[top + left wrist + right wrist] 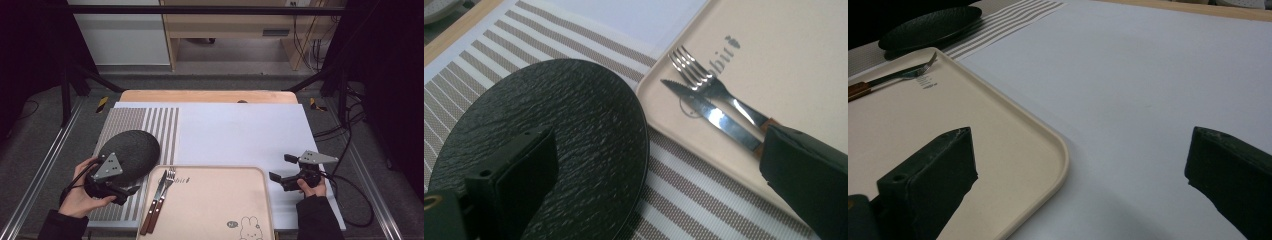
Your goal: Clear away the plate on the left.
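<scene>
On striped mat (165, 125): plate (131, 152) black, round, slate-textured | left gripper (120, 192) fingers apart | right gripper (282, 170) fingers apart

A round black slate plate (131, 151) lies on a striped woven placemat (159, 125) at the worktop's left. Just right of it sits a beige plastic tray (220, 200) — a wooden-handled fork (163, 197) and knife (154, 200) lie side by side on its left edge.
</scene>
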Demonstrator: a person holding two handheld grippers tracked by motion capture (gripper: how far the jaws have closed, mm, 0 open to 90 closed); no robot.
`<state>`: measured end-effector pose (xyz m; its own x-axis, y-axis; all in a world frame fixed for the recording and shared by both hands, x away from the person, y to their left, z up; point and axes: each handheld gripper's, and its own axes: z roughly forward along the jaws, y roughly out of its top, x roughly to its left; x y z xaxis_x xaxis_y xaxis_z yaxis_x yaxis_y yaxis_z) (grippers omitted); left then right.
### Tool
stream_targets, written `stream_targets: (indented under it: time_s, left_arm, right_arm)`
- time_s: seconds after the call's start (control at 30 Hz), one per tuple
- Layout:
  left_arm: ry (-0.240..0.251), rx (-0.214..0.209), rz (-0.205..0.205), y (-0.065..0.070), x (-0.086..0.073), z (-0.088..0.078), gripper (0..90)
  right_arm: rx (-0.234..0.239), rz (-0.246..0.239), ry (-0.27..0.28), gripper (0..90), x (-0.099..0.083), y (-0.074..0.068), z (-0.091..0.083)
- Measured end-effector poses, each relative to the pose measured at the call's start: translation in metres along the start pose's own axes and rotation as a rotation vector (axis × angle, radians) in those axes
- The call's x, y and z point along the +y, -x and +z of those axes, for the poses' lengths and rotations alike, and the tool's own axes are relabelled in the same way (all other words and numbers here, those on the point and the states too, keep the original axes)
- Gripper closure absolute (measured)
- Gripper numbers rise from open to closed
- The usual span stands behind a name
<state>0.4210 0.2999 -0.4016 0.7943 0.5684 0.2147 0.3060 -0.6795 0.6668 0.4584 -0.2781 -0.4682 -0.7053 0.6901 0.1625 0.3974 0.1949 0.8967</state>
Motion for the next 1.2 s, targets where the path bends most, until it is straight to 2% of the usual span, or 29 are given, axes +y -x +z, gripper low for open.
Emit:
stream_targets:
  time_s: [0.17, 0.3, 0.6, 0.87, 1.2]
  left_arm:
    - [-0.036, 0.014, 0.059, -0.001, -0.008, 0.000, 2.6]
    - [-0.057, 0.042, 0.097, -0.002, -0.015, 0.000, 3.3]
    - [-0.121, 0.097, 0.216, 0.002, -0.025, 0.012, 3.3]
    - [-0.162, 0.180, 0.315, 0.008, -0.032, 0.023, 3.5]
    - [-0.214, 0.273, 0.406, 0.009, -0.038, 0.037, 3.5]
  right_arm:
    - [-0.001, 0.000, 0.000, 0.4, 0.000, 0.000, 0.000]
    - [0.000, 0.001, 0.000, 0.4, 0.000, 0.000, 0.000]
    - [-0.002, -0.002, -0.002, 0.4, 0.000, 0.000, 0.000]
    - [-0.001, 0.001, 0.000, 0.4, 0.000, 0.000, 0.000]
    - [-0.002, -0.002, -0.005, 0.4, 0.000, 0.000, 0.000]
